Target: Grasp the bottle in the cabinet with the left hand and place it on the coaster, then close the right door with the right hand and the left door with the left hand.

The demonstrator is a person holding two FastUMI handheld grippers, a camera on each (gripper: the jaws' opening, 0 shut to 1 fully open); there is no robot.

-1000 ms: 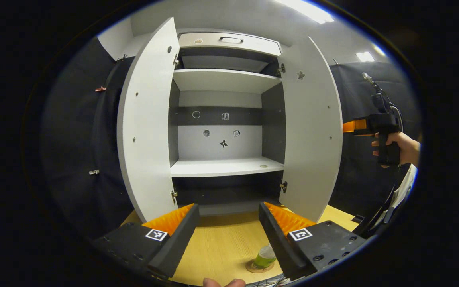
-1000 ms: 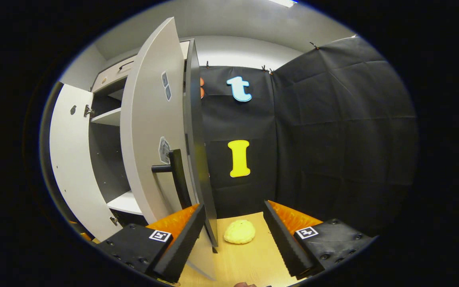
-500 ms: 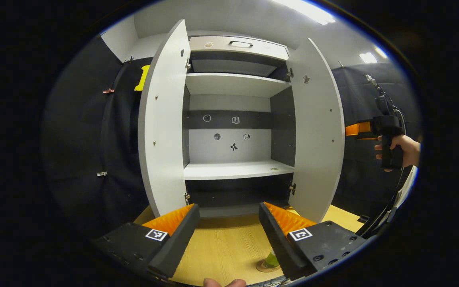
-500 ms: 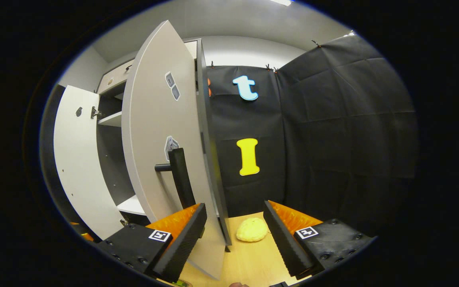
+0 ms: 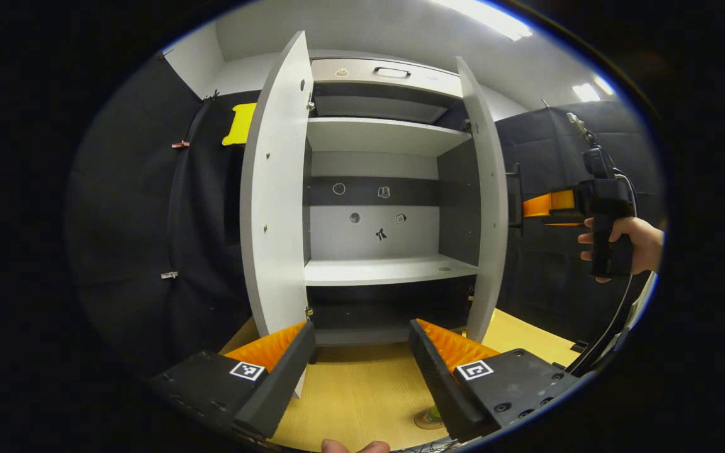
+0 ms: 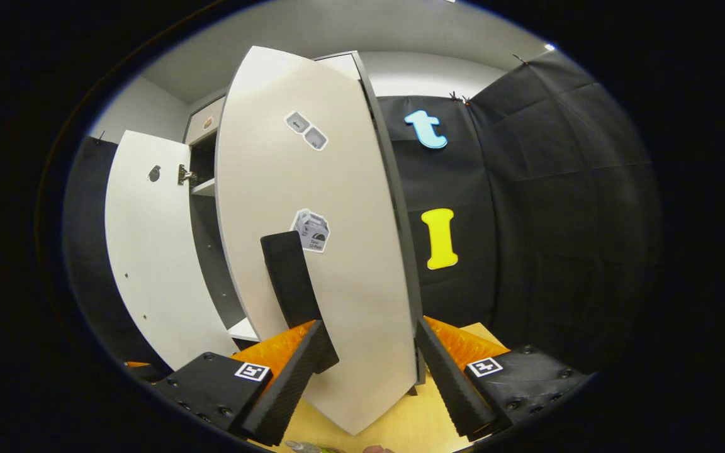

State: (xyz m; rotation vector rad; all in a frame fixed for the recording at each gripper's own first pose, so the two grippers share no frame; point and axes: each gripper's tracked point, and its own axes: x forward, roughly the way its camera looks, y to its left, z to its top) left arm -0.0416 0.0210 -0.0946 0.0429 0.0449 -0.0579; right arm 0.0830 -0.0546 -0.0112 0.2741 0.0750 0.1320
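Note:
The white cabinet (image 5: 375, 270) stands with both doors open. In the left gripper view the left door (image 5: 274, 207) hangs wide and the right door (image 5: 488, 207) shows almost edge-on. The green bottle (image 5: 433, 413) stands on the round coaster (image 5: 424, 423), mostly hidden behind a finger of my left gripper (image 5: 362, 330), which is open and empty above the table. A hand (image 5: 627, 236) holds my right gripper (image 5: 529, 211) at the right door's outer side. In the right gripper view that right door (image 6: 337, 189) and its black handle (image 6: 287, 277) stand close before my open right gripper (image 6: 369, 327); contact cannot be told.
The cabinet's shelves (image 5: 387, 270) carry nothing but small stickers on the back wall. The wooden table (image 5: 356, 390) runs under the cabinet. The left door (image 6: 148, 251) stands open beyond the right door. A cable (image 5: 608, 327) hangs from the right gripper.
The right door has swung toward the cabinet, with my right gripper following its outer face; the yellow lump on the table is now hidden behind it. The left gripper stays open.

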